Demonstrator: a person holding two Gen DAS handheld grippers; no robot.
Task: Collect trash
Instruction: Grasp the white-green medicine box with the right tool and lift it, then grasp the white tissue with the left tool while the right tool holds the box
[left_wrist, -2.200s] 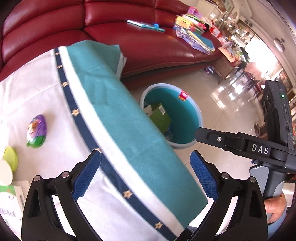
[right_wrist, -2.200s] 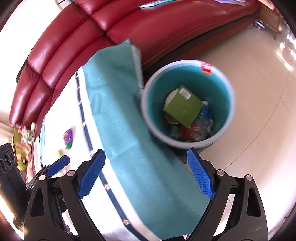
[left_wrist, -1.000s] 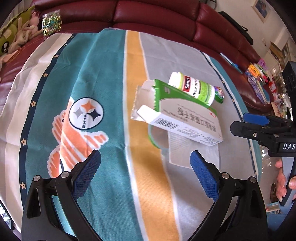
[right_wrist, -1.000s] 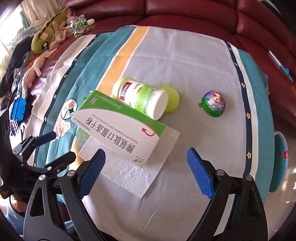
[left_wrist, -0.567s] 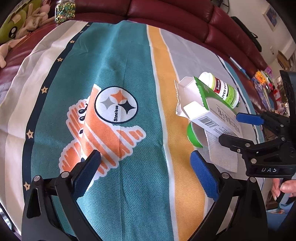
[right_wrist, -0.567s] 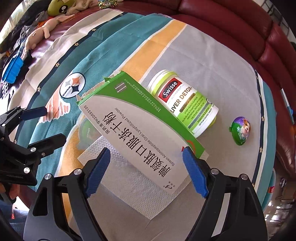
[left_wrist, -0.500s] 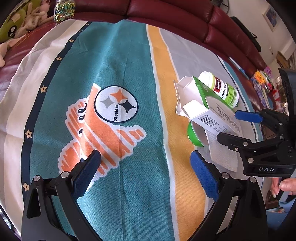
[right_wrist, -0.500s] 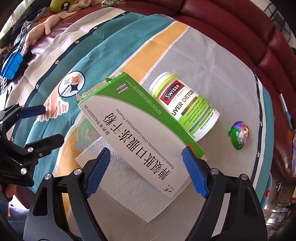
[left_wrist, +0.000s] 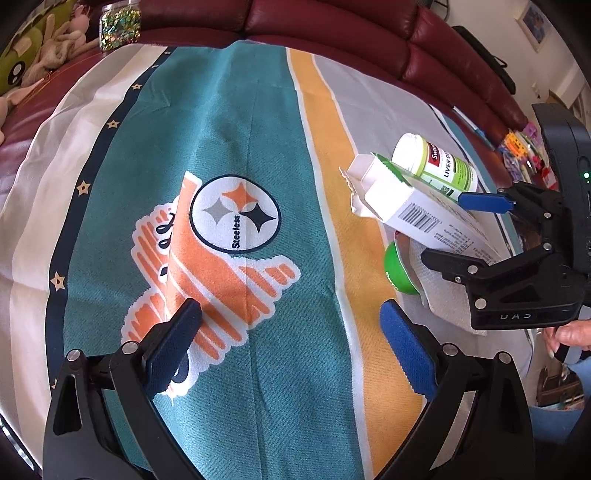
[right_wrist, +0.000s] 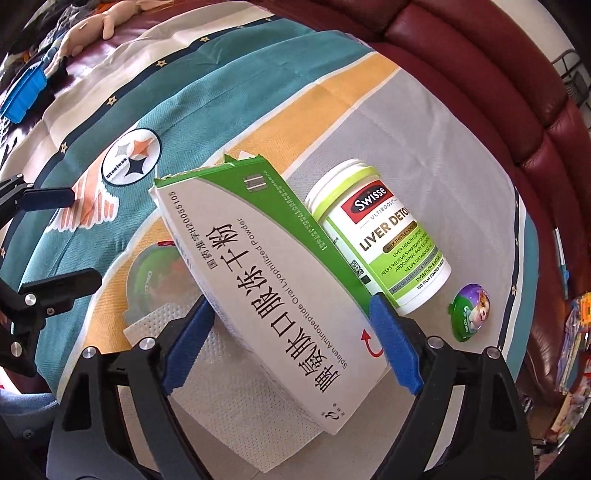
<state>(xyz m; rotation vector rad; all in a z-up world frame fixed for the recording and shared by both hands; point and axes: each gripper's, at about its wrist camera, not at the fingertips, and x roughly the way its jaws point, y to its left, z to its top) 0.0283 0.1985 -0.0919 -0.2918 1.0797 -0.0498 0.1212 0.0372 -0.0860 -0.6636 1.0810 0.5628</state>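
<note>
A white and green medicine box (right_wrist: 280, 295) lies tilted on a white paper napkin (right_wrist: 240, 406), leaning against a Swisse pill bottle (right_wrist: 384, 240) on its side. My right gripper (right_wrist: 290, 314) straddles the box's near end. Its jaws are closing with the box between them, and the blue pads sit at the box's long edges. A round green lid (right_wrist: 151, 273) lies partly under the box and napkin. A purple and green toy egg (right_wrist: 471, 310) sits to the right. My left gripper (left_wrist: 290, 314) hovers open and empty over the tablecloth's logo, left of the box (left_wrist: 413, 210).
The striped tablecloth (left_wrist: 240, 129) covers the whole table. A dark red sofa (left_wrist: 332, 22) curves behind it. A glitter jar (left_wrist: 120, 24) and plush toys (left_wrist: 55, 48) stand at the far left. A person's hand (left_wrist: 570, 334) holds the right gripper.
Both views swung from the teal bin beside the sofa to the tabletop. The right gripper came down over the medicine box with its jaws narrowing. The left gripper stopped over the logo.
</note>
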